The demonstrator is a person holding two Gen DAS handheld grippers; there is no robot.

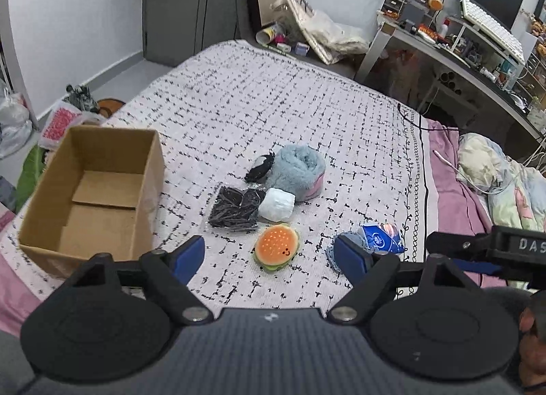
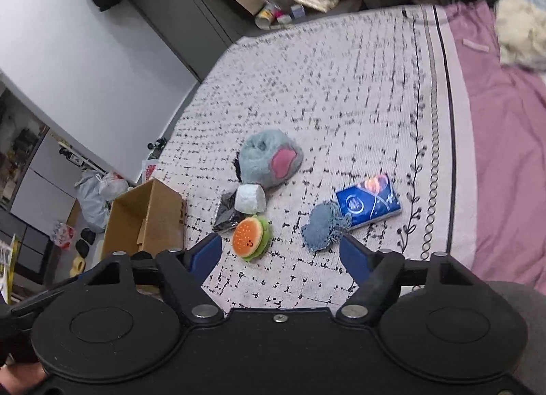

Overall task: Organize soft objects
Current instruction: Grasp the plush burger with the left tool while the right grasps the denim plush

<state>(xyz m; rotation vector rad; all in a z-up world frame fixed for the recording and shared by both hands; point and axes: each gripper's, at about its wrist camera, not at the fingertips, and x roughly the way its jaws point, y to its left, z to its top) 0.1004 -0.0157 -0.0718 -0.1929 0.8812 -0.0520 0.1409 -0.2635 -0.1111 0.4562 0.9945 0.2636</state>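
Observation:
Soft items lie on a patterned bedspread (image 1: pixel 273 94). A burger plush (image 1: pixel 276 247) (image 2: pixel 250 238), a fluffy blue-grey slipper (image 1: pixel 300 169) (image 2: pixel 269 159), a white wad (image 1: pixel 277 203) (image 2: pixel 250 199), a black packet (image 1: pixel 235 208) (image 2: pixel 225 212), a small black-and-white item (image 1: pixel 261 166), a denim-blue pouch (image 2: pixel 324 226) (image 1: pixel 341 241) and a blue tissue pack (image 1: pixel 382 237) (image 2: pixel 368 202). An open cardboard box (image 1: pixel 99 186) (image 2: pixel 146 221) is empty at the left. My left gripper (image 1: pixel 273 260) is open above the burger. My right gripper (image 2: pixel 281 256) is open and empty.
A pink sheet (image 2: pixel 505 142) and a crumpled quilt (image 1: pixel 498 169) lie to the right. A cluttered desk (image 1: pixel 460 40) stands at the back right. Bags (image 1: pixel 13 115) and clutter sit on the floor left of the bed.

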